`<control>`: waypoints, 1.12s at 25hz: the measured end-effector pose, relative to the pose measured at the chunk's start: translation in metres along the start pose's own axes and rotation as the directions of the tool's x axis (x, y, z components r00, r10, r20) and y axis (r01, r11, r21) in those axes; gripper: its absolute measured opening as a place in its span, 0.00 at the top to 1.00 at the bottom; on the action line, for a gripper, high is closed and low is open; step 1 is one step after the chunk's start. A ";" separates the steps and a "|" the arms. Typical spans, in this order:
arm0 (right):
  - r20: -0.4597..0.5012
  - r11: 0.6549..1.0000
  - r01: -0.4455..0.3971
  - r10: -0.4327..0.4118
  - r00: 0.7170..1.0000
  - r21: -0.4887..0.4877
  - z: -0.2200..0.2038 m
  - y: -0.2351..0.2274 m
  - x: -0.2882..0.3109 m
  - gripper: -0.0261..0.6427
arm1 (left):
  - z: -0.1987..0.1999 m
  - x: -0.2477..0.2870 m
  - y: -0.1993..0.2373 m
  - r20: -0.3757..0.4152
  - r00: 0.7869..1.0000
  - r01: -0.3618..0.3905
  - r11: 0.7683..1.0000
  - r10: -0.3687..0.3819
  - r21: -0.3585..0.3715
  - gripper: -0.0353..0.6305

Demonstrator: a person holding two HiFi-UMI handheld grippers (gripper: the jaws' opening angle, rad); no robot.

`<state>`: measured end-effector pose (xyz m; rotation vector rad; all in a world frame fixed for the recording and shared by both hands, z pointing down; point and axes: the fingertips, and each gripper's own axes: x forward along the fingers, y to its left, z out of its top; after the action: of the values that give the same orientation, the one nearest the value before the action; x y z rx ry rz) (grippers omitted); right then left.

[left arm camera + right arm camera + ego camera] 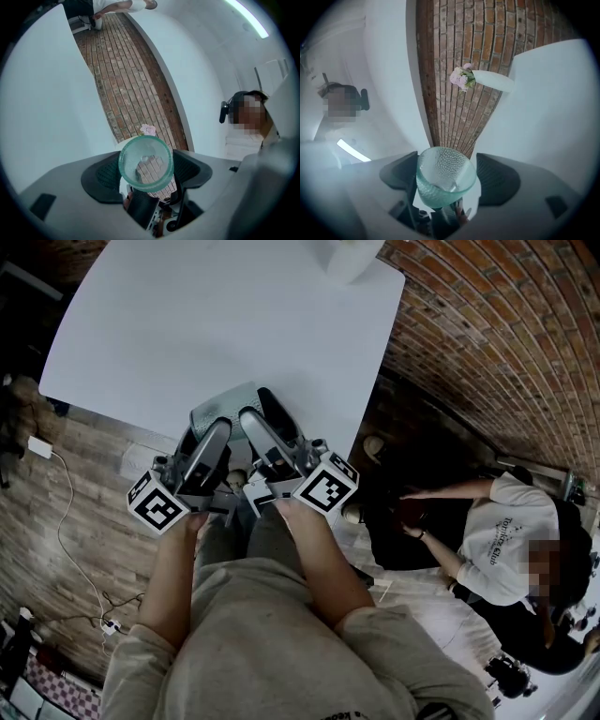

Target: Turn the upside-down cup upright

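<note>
L gripper (146,172): jaws clamped on cup (145,161), lower centre of its view; pads (192,171) tight on both sides.
R gripper (446,176): jaws closed on the same cup, lower centre of its view, one pad at each flank.
Cup: green see-thru glass w/ dotted texture. Off the bench, held between the 2 grippers. Open mouth toward R gripper cam; end-on in L view, brick floor (126,79) showing thru it. Tilt rel. to bench: can't tell.
Head view: both grippers side by side, centre frame, at near edge of bench (234,315), marker cubes outward.
Bench: white, upper left of head view; white vase (492,80) w/ pink flowers at its far end.
Person (487,540): seated, right edge of head view, white tee.
</note>
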<state>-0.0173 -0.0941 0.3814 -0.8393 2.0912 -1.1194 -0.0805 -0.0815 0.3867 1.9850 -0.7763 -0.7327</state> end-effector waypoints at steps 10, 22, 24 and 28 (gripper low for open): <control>-0.041 0.982 0.048 -0.056 0.998 -0.180 0.008 0.003 -0.008 0.40 | 0.000 -0.001 0.000 -0.013 1.000 -0.010 1.000 0.010 0.023 0.45; -0.080 0.821 0.125 -0.202 0.976 -0.558 0.011 0.027 -0.009 0.71 | -0.002 0.000 0.007 -0.038 0.998 -0.043 0.998 0.045 0.041 0.45; -0.060 0.789 0.142 -0.221 0.973 -0.597 0.012 0.030 -0.010 0.77 | 0.000 0.000 0.007 -0.037 0.998 -0.047 0.998 0.049 0.039 0.45; -0.035 0.753 0.172 -0.250 0.968 -0.636 0.015 0.032 -0.015 0.91 | 0.001 -0.001 0.010 -0.045 0.997 -0.067 0.996 0.070 0.050 0.45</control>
<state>-0.0042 -0.0756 0.3502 -1.3799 2.5675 -0.5522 -0.0844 -0.0854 0.3955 2.0011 -0.8371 -0.6307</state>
